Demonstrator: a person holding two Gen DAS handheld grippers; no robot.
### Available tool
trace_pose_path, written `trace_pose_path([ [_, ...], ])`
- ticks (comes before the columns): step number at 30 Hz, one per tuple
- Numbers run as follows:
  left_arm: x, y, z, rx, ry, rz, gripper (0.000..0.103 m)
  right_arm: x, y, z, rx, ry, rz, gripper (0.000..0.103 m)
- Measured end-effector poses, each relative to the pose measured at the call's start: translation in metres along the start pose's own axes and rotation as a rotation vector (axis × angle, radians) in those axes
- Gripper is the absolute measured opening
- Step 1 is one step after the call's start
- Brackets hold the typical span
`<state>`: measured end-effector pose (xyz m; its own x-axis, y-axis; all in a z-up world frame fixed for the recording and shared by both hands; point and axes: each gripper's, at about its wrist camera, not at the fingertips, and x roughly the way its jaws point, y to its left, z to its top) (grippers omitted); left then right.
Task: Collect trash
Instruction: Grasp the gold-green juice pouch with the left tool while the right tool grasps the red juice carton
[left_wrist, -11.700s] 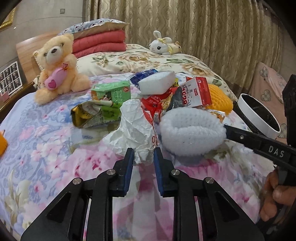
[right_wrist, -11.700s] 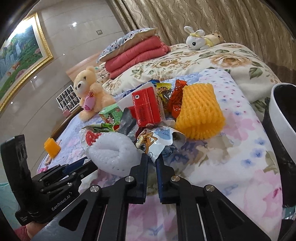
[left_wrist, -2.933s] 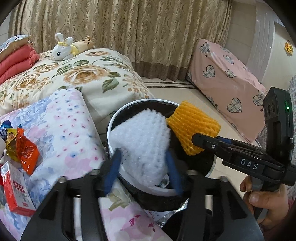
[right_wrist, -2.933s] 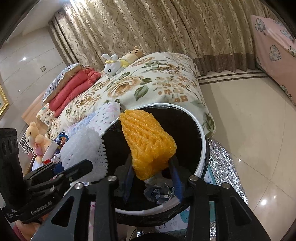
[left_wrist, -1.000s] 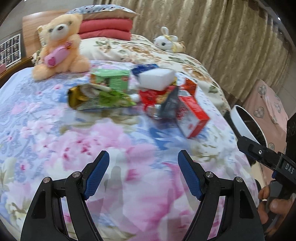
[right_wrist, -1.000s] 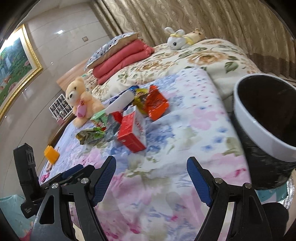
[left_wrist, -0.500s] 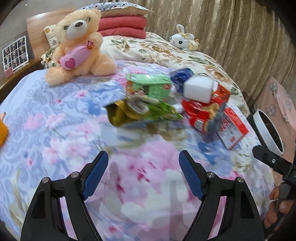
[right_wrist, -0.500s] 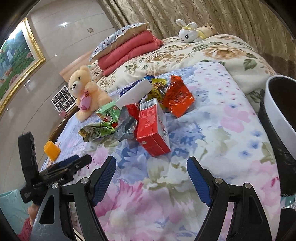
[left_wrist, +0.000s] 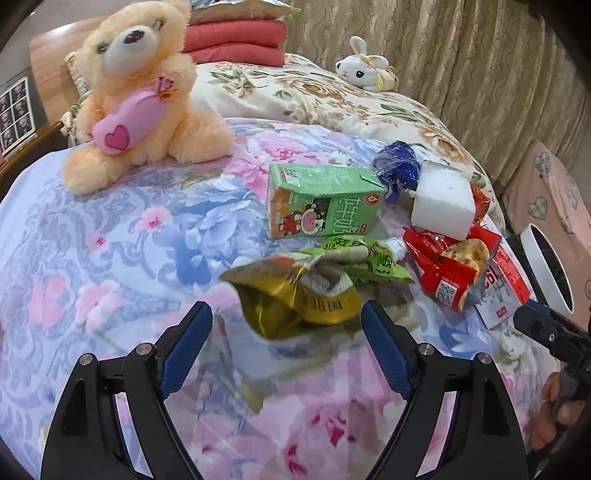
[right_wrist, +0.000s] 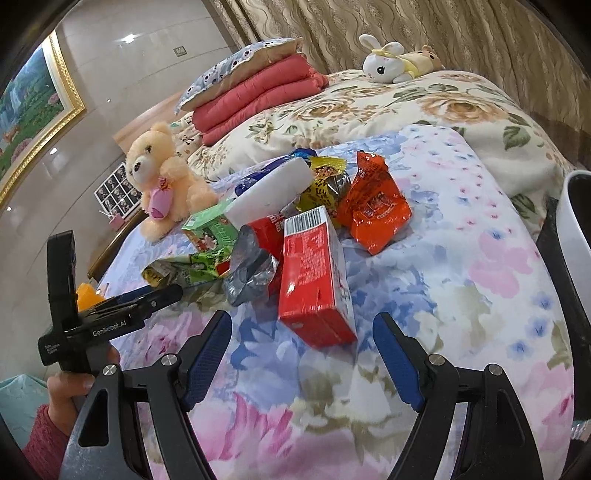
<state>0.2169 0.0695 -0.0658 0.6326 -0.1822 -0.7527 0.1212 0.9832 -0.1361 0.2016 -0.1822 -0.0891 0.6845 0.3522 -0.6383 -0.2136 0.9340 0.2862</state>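
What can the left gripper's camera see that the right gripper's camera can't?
Only the left wrist view shows the gold wrapper just ahead of the left gripper. Only the right wrist view shows the framed painting and the orange-red snack bag. Both show the teddy bear, the green milk carton, the red carton and the white bin.
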Motion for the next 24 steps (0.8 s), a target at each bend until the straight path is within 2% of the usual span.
trace_pose_path([
  [3,0.008,0.000,0.003,-0.005,0.021,-0.011,0.086,0.009,-0.001,0.004,-0.008,0.009,-0.015,0.080],
  [6,0.008,0.000,0.007,-0.012,0.007,-0.022,0.086,0.015,-0.003,0.006,-0.005,0.012,-0.040,0.079],
  [8,0.006,-0.001,0.009,-0.015,-0.019,-0.031,0.086,0.018,-0.005,0.007,0.007,0.012,-0.043,0.076],
  [10,0.006,-0.004,0.011,-0.008,-0.036,-0.035,0.085,0.021,-0.006,0.009,0.012,0.016,-0.043,0.068],
  [11,0.006,-0.007,0.011,0.002,-0.046,-0.034,0.082,0.023,-0.006,0.009,0.012,0.019,-0.045,0.065],
  [13,0.005,-0.012,0.011,0.024,-0.052,-0.040,0.058,0.025,-0.006,0.010,0.014,0.025,-0.044,0.054],
  [14,0.005,-0.015,0.010,0.039,-0.050,-0.040,0.052,0.026,-0.007,0.010,0.017,0.029,-0.042,0.050],
  [15,0.006,-0.018,0.010,0.055,-0.047,-0.038,0.036,0.027,-0.007,0.009,0.018,0.031,-0.039,0.042],
  [17,0.004,-0.024,0.008,0.074,-0.050,-0.048,0.032,0.026,-0.007,0.008,0.018,0.034,-0.032,0.032],
  [23,-0.013,-0.038,-0.007,0.089,-0.090,-0.063,0.027,0.011,-0.011,0.003,0.017,0.015,-0.015,0.032],
  [24,-0.016,-0.039,-0.009,0.081,-0.092,-0.071,0.023,0.007,-0.012,0.000,0.018,0.012,-0.013,0.032],
])
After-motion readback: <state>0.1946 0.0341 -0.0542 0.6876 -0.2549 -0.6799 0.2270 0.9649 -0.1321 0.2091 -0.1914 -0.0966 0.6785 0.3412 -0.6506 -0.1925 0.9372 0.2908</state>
